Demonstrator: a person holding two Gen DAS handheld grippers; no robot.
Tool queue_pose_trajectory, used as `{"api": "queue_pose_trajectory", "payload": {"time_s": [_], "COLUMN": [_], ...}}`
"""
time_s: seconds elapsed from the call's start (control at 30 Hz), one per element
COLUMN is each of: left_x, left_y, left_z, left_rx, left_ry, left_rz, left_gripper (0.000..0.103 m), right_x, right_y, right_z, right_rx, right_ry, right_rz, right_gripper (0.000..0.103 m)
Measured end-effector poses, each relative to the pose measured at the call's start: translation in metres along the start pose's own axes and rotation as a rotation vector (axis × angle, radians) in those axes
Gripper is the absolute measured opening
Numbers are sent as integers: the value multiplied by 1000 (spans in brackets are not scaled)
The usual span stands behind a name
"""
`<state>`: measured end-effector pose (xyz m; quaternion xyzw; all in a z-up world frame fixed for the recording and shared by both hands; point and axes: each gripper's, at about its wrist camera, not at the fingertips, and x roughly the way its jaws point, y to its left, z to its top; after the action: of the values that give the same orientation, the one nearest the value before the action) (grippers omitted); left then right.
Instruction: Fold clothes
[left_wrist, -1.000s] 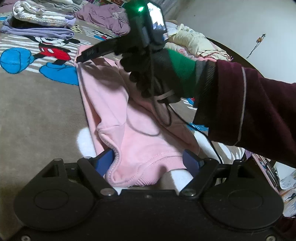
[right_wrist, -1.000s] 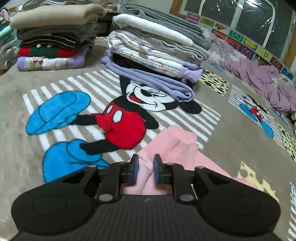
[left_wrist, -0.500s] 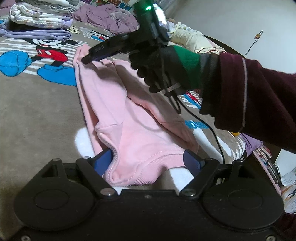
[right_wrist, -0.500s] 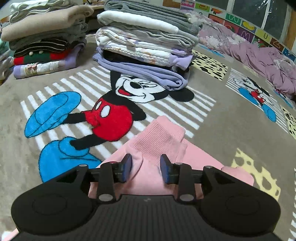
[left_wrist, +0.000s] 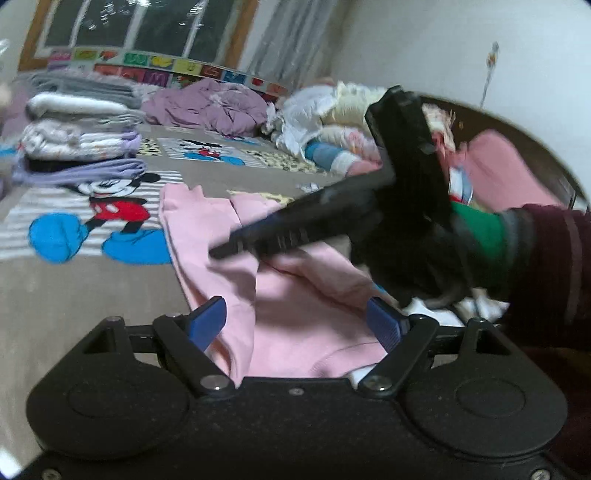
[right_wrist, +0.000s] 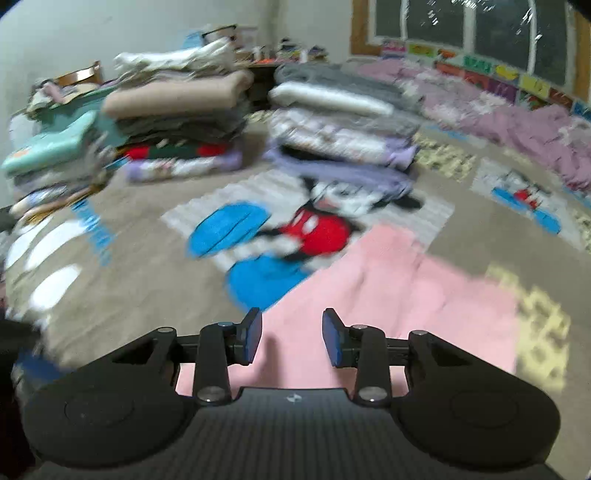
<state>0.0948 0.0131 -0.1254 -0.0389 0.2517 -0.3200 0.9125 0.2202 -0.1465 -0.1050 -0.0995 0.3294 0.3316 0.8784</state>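
A pink sweatshirt (left_wrist: 207, 221) lies spread on the cartoon-mouse blanket (left_wrist: 74, 302), one sleeve folded over its body. My left gripper (left_wrist: 295, 314) is open wide at the near hem, with the fabric lying between its blue pads (left_wrist: 207, 321). A gloved hand (left_wrist: 413, 266) holds my right gripper (left_wrist: 229, 251) just above the middle of the sweatshirt. In the blurred right wrist view the right gripper (right_wrist: 291, 328) stands open above the pink sweatshirt (right_wrist: 406, 295), with nothing between its fingers.
Stacks of folded clothes (right_wrist: 332, 122) stand at the far side of the blanket (right_wrist: 129, 295), another stack (right_wrist: 166, 122) to their left. Unfolded purple laundry (left_wrist: 214, 107) and a pale heap (left_wrist: 332, 122) lie at the back. A dark red sleeve (left_wrist: 546, 277) crosses the right.
The right gripper opened, let go of the pink cuff and pulled back over the garment's middle. The left gripper rose and tilted a little, staying open at the hem.
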Motion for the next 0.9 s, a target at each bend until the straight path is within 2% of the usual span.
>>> {"api": "queue_pose_trajectory", "payload": {"time_s": [0.1, 0.17, 0.27, 0.37, 0.47, 0.53, 0.67, 0.77, 0.9], "left_x": [27, 37, 29, 13, 14, 24, 60, 58, 44], "left_y": [-8, -20, -34, -34, -28, -28, -19, -24, -32], "left_z": [-9, -21, -20, -6, 13, 19, 12, 6, 4], "left_rx": [56, 141, 207, 202, 183, 199, 191, 222, 246], "left_ry": [118, 195, 206, 147, 117, 124, 253, 242, 207], "left_rz": [10, 16, 5, 50, 62, 66, 94, 103, 108], "left_gripper": [83, 83, 83, 83, 83, 83, 83, 90, 90], "right_x": [1, 4, 6, -8, -25, -37, -60, -81, -109], "right_y": [8, 10, 13, 19, 18, 10, -3, -8, -10], "right_z": [-20, -29, -35, -33, -35, -39, -55, -77, -107], "right_rx": [7, 11, 11, 1, 26, 83, 174, 206, 205], "right_ry": [24, 46, 56, 0, -47, -77, -121, -144, -176], "right_rz": [11, -4, -14, -33, -53, -44, -59, -89, -132], "right_gripper": [37, 37, 37, 37, 37, 37, 37, 37, 39]}}
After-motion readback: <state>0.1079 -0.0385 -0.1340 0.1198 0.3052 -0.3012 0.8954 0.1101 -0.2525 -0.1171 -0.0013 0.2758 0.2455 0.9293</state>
